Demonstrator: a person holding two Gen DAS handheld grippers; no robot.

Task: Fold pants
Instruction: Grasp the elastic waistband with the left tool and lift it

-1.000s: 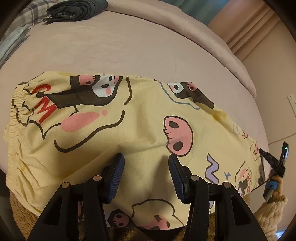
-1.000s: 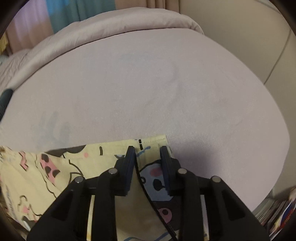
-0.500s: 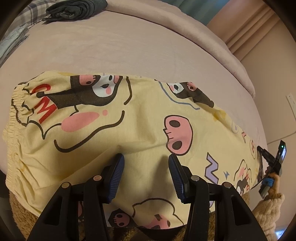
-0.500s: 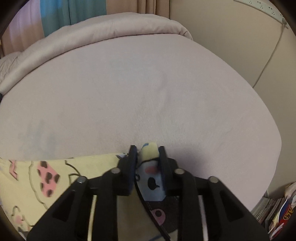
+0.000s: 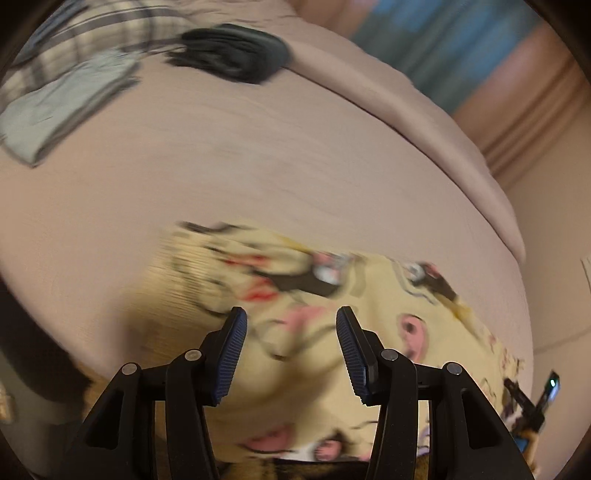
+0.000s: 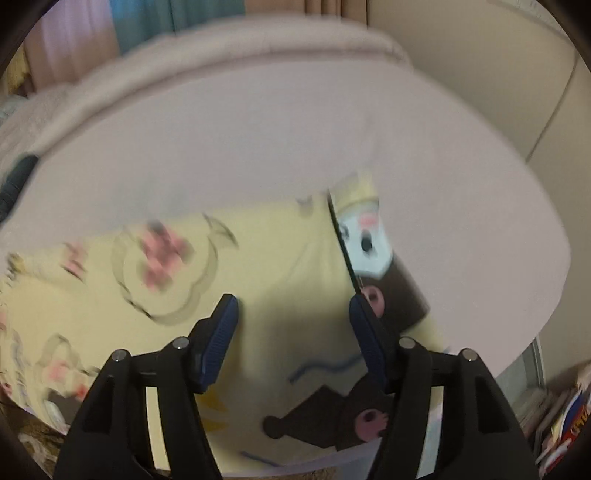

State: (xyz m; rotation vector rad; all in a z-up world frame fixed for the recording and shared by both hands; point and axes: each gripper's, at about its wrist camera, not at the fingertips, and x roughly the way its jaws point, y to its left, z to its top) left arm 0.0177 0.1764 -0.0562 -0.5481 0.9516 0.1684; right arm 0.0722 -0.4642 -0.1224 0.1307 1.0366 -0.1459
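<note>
Yellow cartoon-print pants lie flat across the pink bed; motion blur smears the picture. My left gripper hovers open above the waist end, with nothing between its blue pads. In the right wrist view the leg end of the pants is spread under my right gripper. Its jaws are opening and the pads press on no cloth. The right gripper also shows at the leg hem in the left wrist view.
A dark folded garment, a grey folded one and plaid fabric lie at the bed's far left. A rolled duvet runs along the far edge. Books sit below the right edge, near the wall.
The right gripper's jaws have spread and let go of the leg hem, which now lies on the bed. The left gripper has pulled away toward the waist side and risen.
</note>
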